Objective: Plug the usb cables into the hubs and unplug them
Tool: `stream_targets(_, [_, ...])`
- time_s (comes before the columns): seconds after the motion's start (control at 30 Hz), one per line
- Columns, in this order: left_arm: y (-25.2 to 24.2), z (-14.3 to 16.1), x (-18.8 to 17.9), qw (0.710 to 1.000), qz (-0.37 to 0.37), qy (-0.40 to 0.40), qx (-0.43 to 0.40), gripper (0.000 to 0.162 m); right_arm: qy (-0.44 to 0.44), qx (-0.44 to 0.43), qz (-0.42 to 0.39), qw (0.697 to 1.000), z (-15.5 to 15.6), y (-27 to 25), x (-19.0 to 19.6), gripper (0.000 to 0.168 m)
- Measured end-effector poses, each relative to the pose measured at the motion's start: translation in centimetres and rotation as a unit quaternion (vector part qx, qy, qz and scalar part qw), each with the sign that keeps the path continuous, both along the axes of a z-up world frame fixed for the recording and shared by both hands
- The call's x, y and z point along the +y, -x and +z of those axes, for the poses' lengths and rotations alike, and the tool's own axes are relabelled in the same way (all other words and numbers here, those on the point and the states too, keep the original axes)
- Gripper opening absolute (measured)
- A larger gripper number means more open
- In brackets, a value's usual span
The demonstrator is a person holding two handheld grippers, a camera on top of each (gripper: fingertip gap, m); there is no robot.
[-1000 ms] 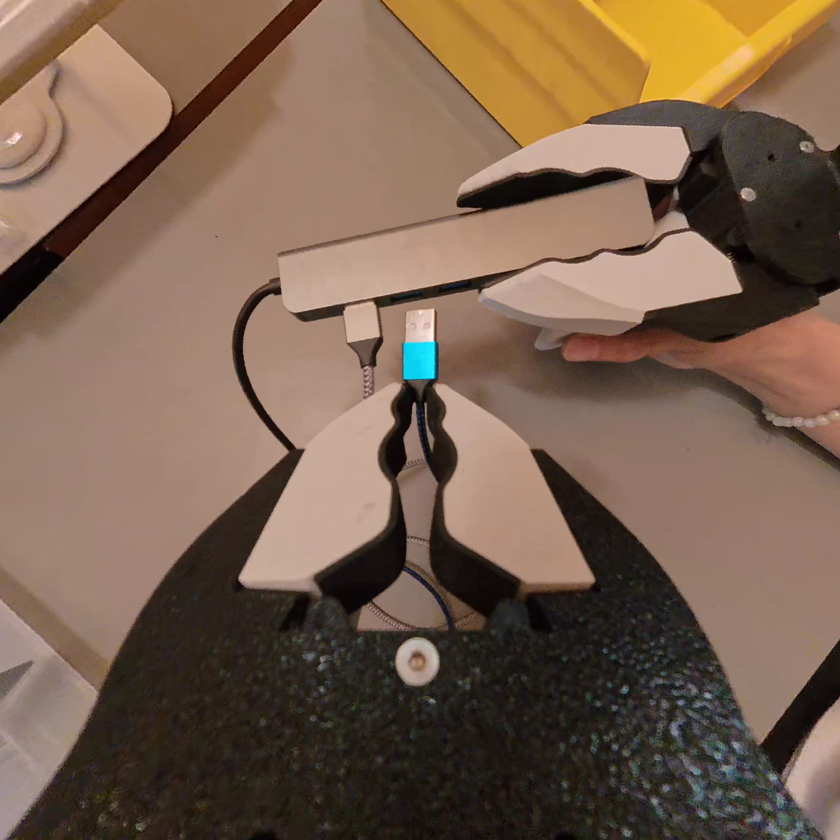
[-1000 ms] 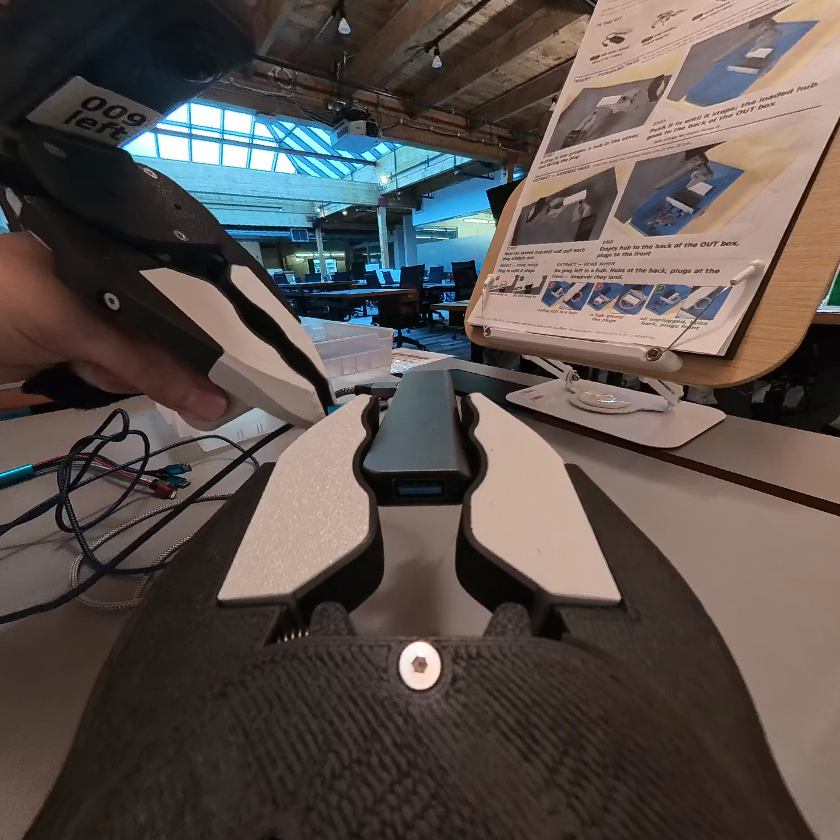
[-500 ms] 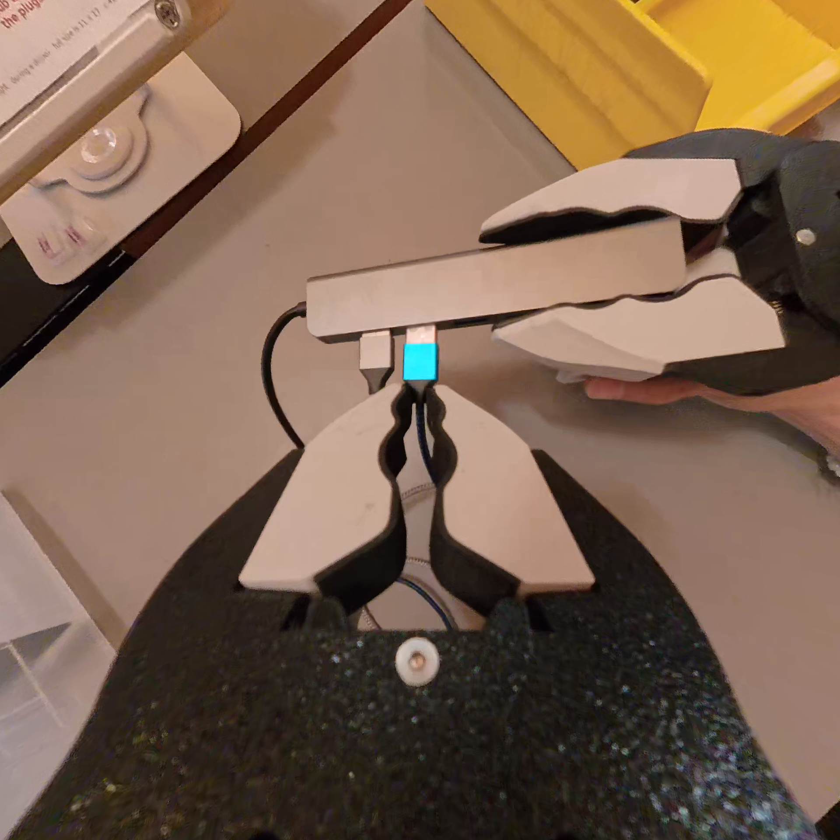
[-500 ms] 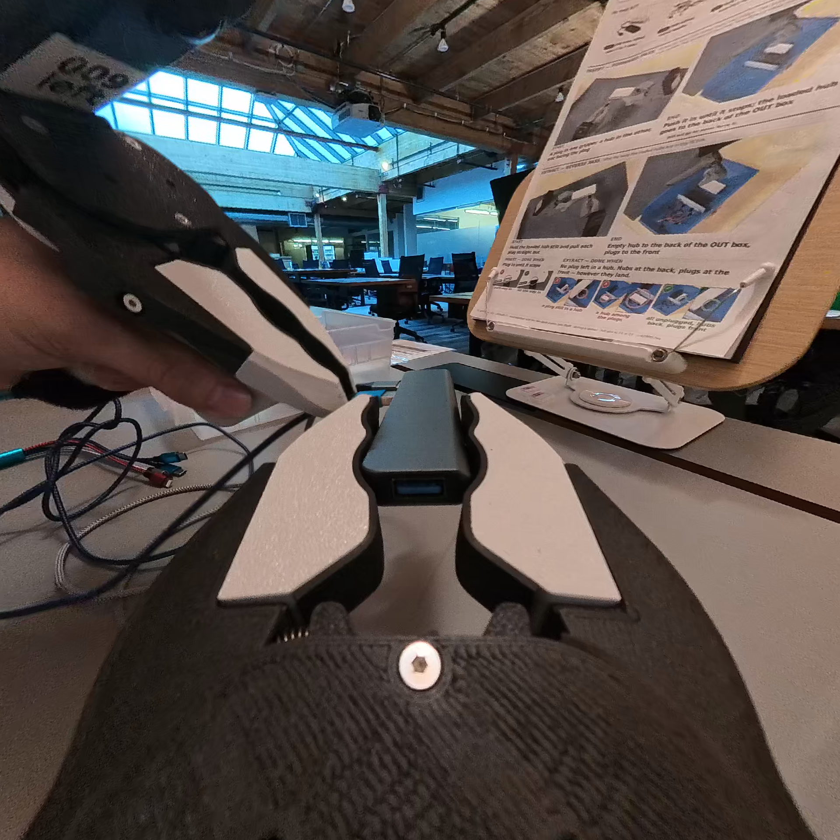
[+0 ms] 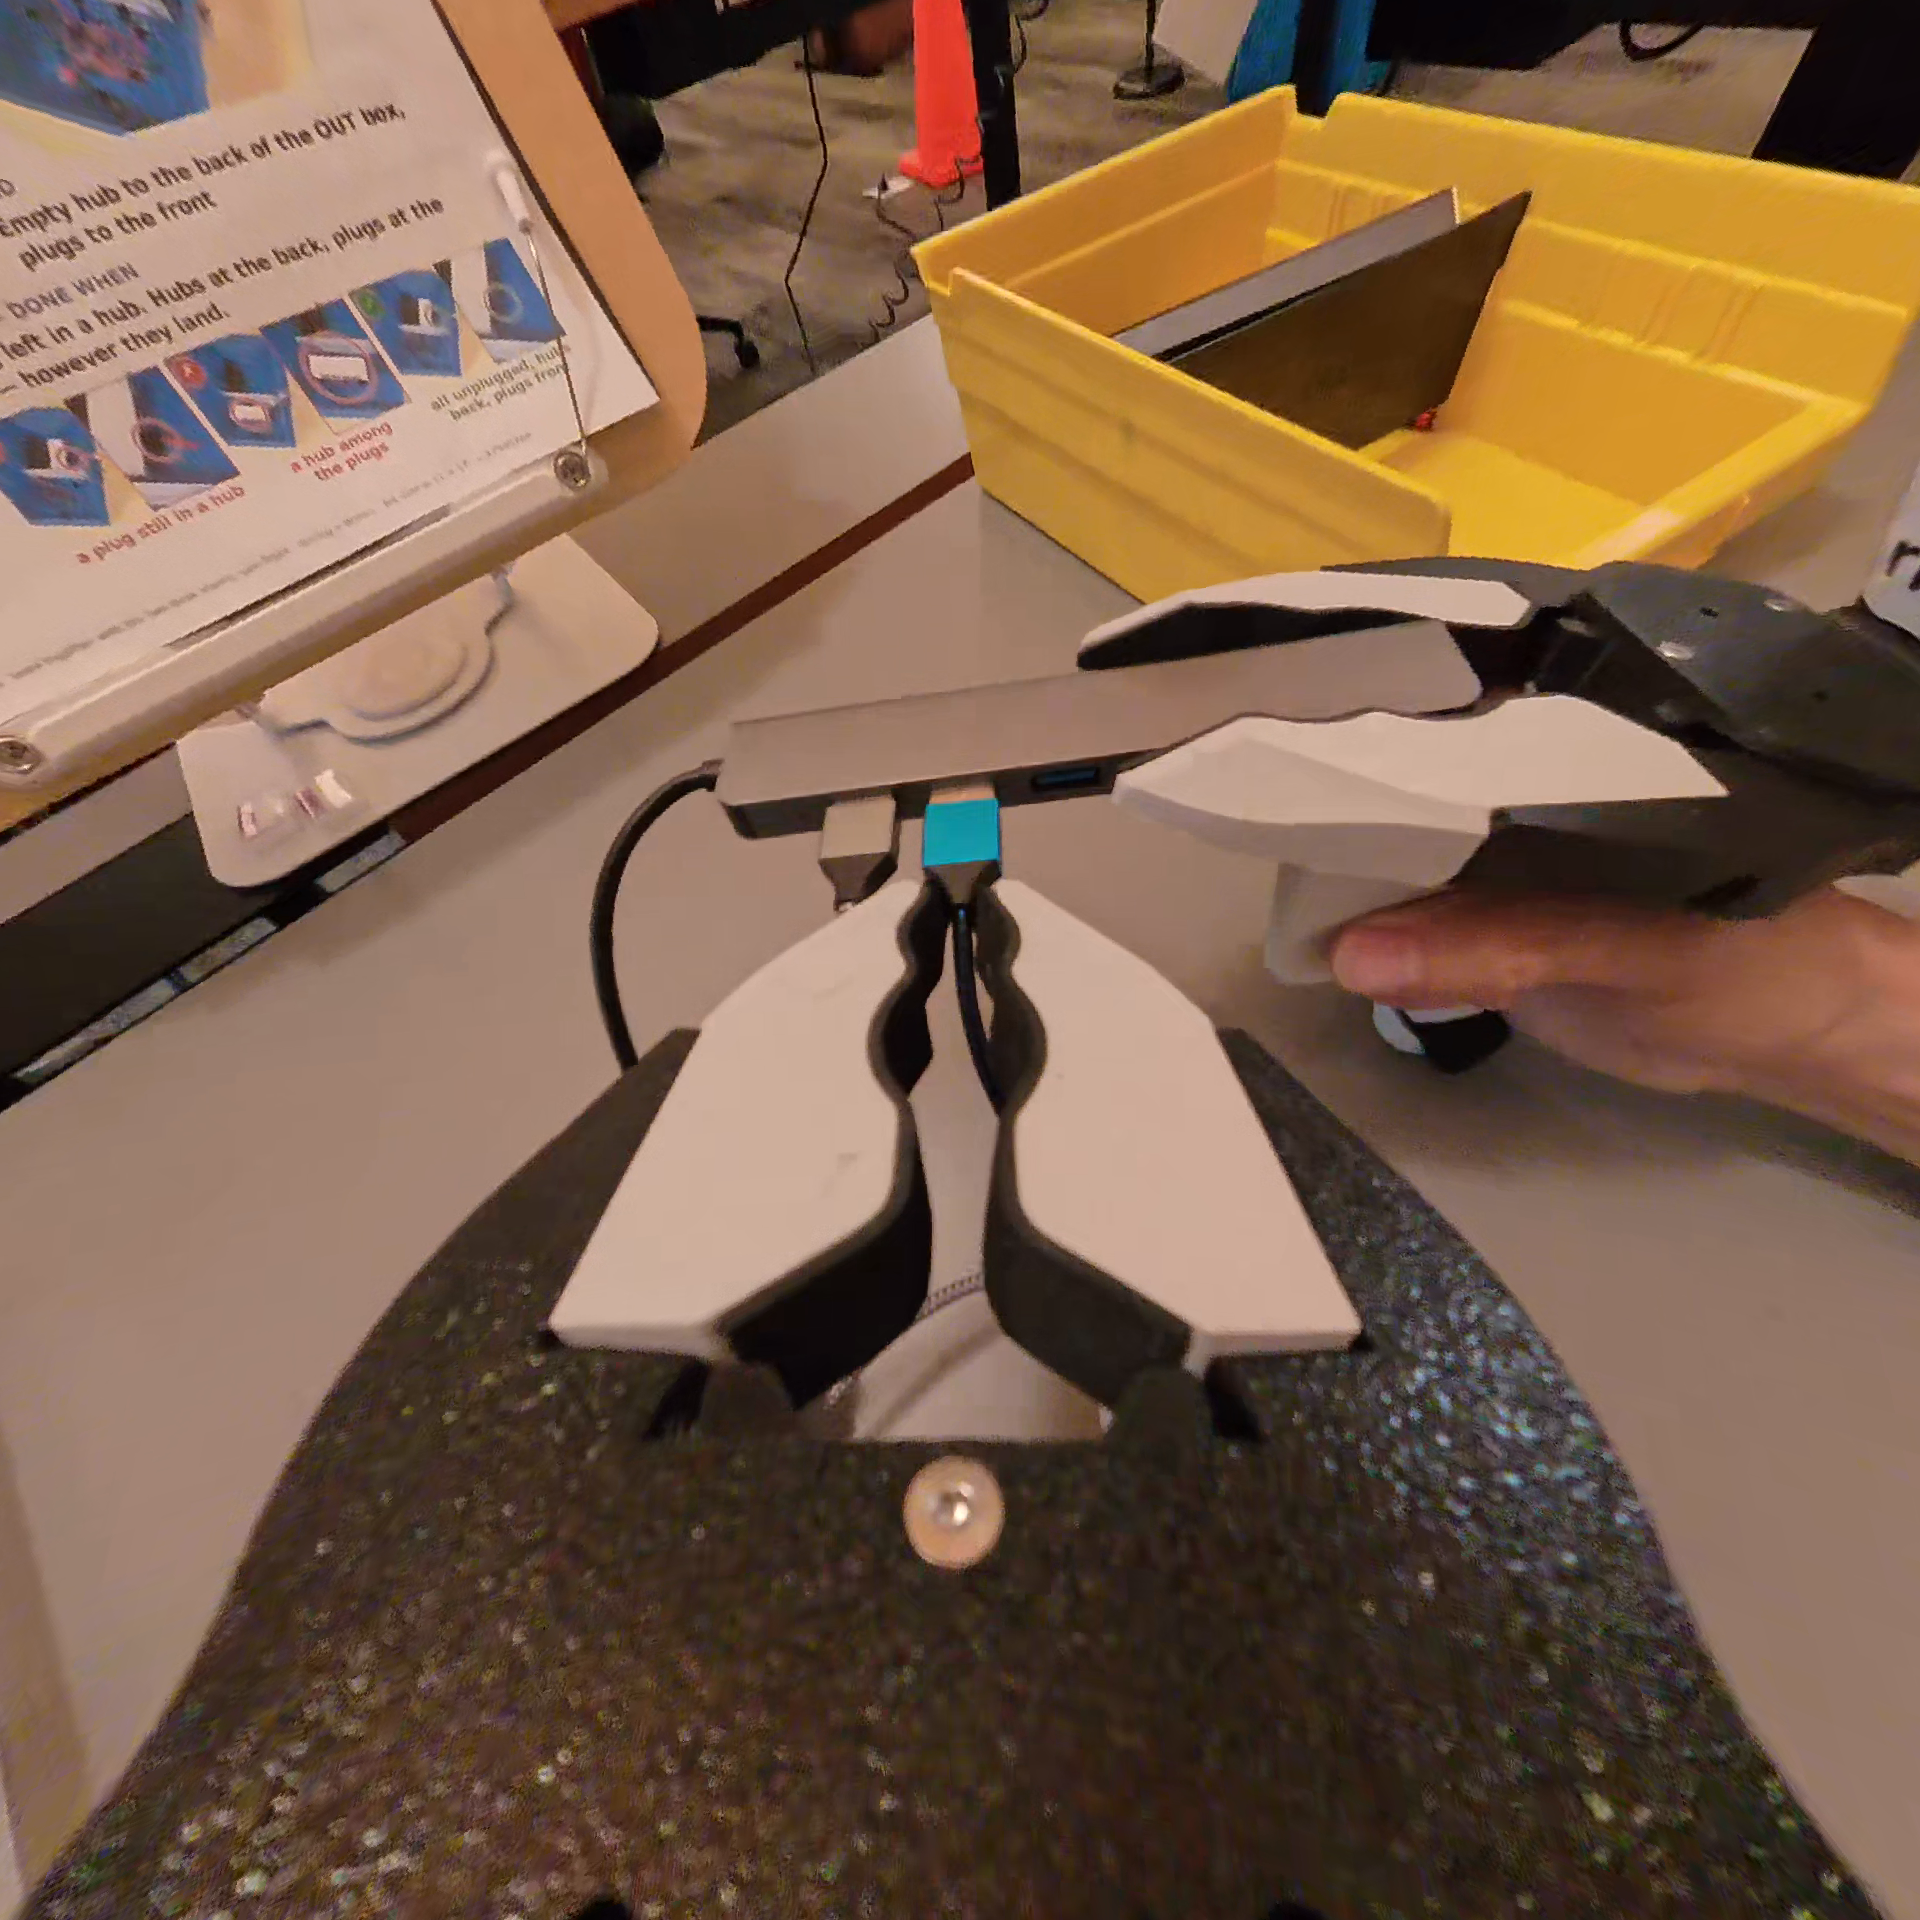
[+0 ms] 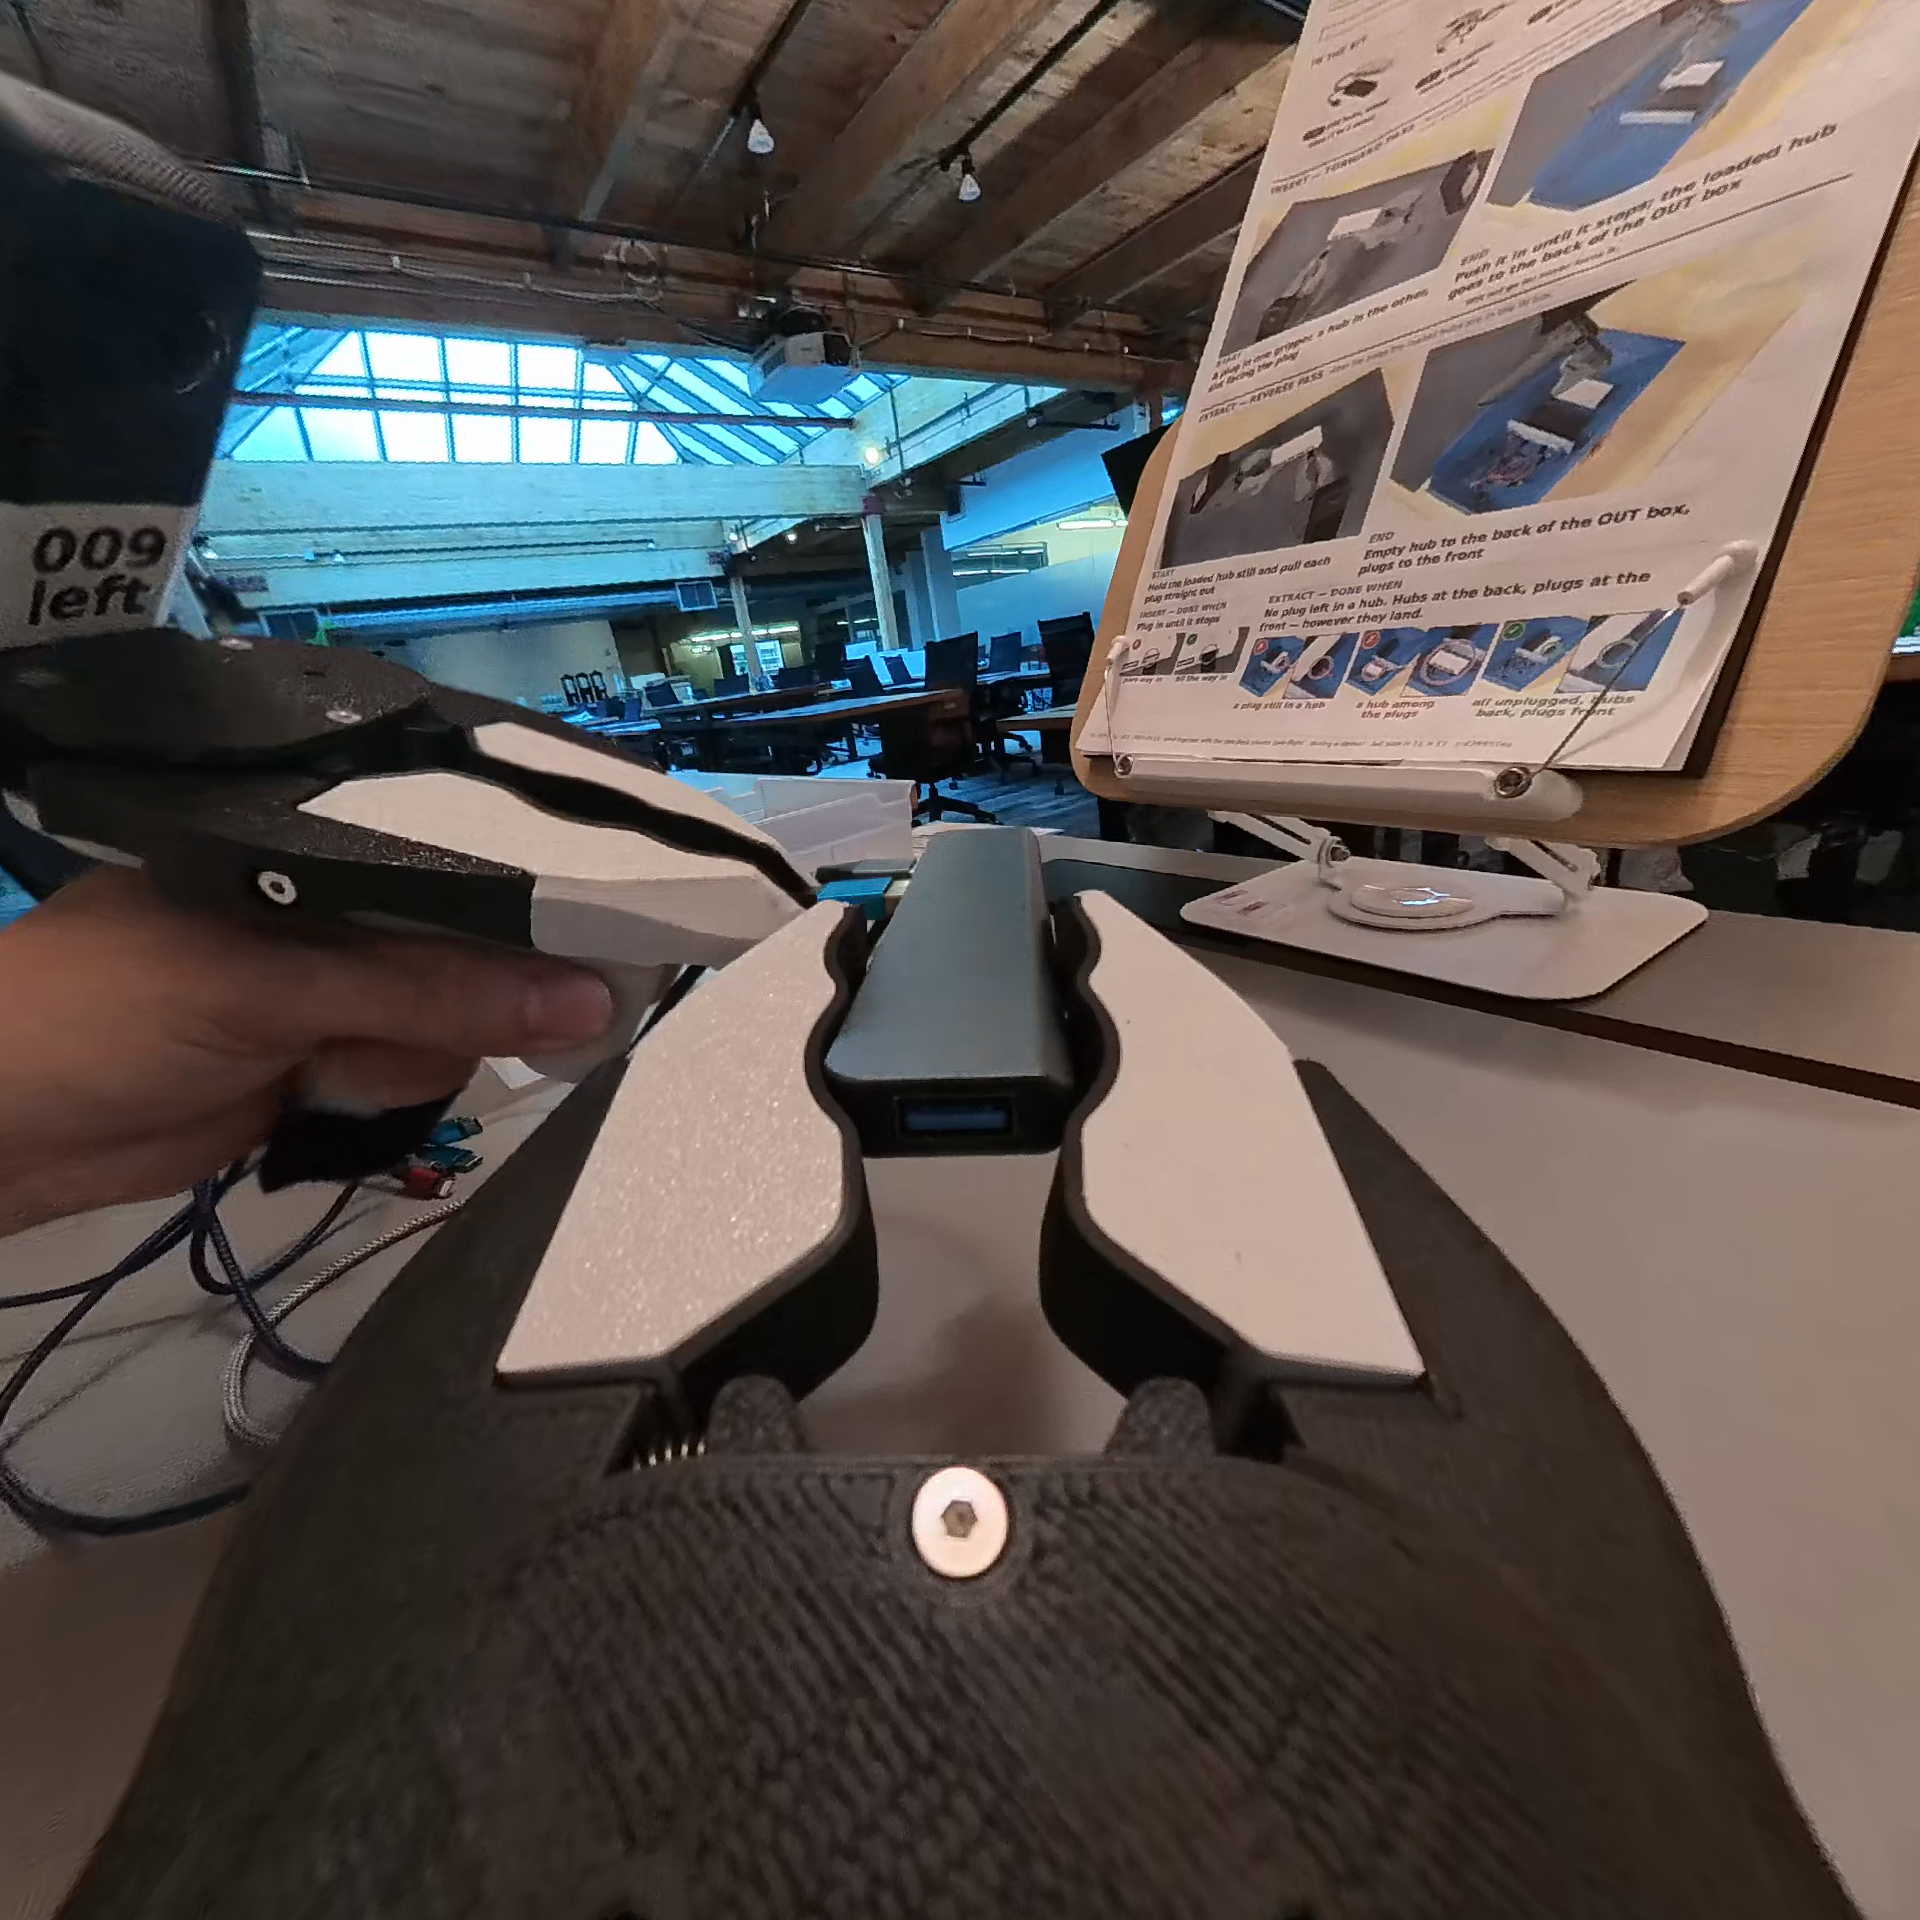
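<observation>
Grey table (image 5: 312,1143): right gripper (image 5: 1132,727) clamped on hub (image 5: 935,727); left gripper (image 5: 961,914) pinching cable behind blue plug (image 5: 961,836), plug in hub port.

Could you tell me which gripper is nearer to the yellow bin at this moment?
Right. The right gripper, shut on the hub, sits just in front of the yellow bin; the left gripper, holding the blue plug, is farther back.

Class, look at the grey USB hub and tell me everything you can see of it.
The USB hub is a slim grey bar that looks like metal, held level above the table by the right hand-held gripper shut on one end. A dark lead leaves the far end. Its side holds a silver plug, a blue plug, and one free port.
</observation>
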State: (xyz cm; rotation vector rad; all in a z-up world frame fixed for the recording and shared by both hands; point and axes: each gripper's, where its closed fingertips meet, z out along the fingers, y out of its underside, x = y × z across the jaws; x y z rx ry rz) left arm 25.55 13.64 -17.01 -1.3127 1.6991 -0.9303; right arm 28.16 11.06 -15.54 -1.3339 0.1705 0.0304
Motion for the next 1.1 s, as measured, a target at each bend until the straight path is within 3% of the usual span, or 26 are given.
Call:
stream_targets(0.23, [-0.1, -0.2, 0.3, 0.999, 0.005, -0.035, -0.020, 0.005, 0.014, -0.006, -0.004, 1.000, -0.2, 0.1, 0.4, 0.037])
stream_targets(0.37, [-0.2, 0.0, 0.5, 0.999, 0.017, -0.019, -0.037, 0.005, 0.022, -0.011, -0.018, 1.000, -0.3, 0.1, 0.5, 0.037])
stream_targets(0.47, [-0.5, 0.8, 0.5, 0.997, 0.024, 0.041, -0.065, 0.004, 0.024, -0.010, -0.021, 0.999, -0.4, 0.0, 0.5, 0.037])
stream_targets(0.57, [-0.7, 2.8, 0.2, 0.993, 0.026, -0.040, -0.105, 0.001, 0.062, -0.036, 0.015, 0.997, -1.2, 1.4, 1.4, 0.032])
stream_targets(0.6, [-1.1, 3.5, -0.4, 0.993, 0.019, -0.063, -0.095, 0.000, 0.088, -0.067, 0.031, 0.993, -1.7, 2.7, 2.0, 0.016])
stream_targets(0.67, [-1.5, 4.1, -0.7, 0.992, 0.020, -0.109, -0.065, 0.000, 0.059, -0.039, -0.033, 0.997, -1.0, 1.2, 1.8, 0.011])
stream_targets(0.7, [-1.5, 4.2, -0.8, 0.992, 0.014, -0.111, -0.063, 0.000, 0.053, -0.024, -0.010, 0.998, -1.0, 1.3, 1.8, 0.011])
stream_targets(0.83, [-1.3, 2.2, -1.3, 0.995, -0.015, -0.054, -0.082, 0.000, 0.035, 0.002, 0.005, 0.999, -0.7, 1.0, 1.4, 0.011])
stream_targets(0.97, [-0.5, 1.6, -2.0, 0.992, -0.041, -0.016, -0.117, 0.000, 0.054, -0.045, -0.022, 0.997, -0.9, 1.6, 1.7, 0.011])
stream_targets(1.1, [0.9, 1.4, -1.9, 0.989, -0.039, 0.083, -0.115, 0.036, 0.088, -0.144, -0.113, 0.979, -1.2, 0.9, 1.6, 0.010])
